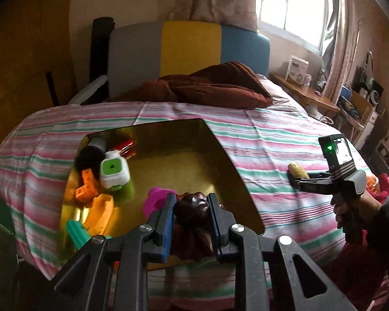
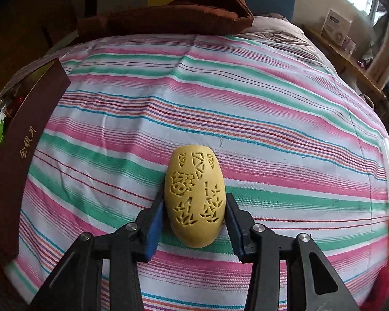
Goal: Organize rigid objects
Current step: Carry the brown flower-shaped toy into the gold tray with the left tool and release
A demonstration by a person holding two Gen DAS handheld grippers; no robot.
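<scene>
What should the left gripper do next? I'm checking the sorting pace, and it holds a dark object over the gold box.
Probably lower a little and open. The left gripper is shut on the dark brown carved piece, held above the gold box, whose floor ahead looks bare; the toys crowd its left side. The right gripper already grips the yellow carved egg on the bedsheet.

We see a home bedroom | bed (image 2: 220, 98) under striped sheet; padded headboard (image 1: 189, 51); curtained window (image 1: 290, 2); brown blanket (image 1: 210, 85); cluttered wooden side table (image 1: 306, 93)
</scene>
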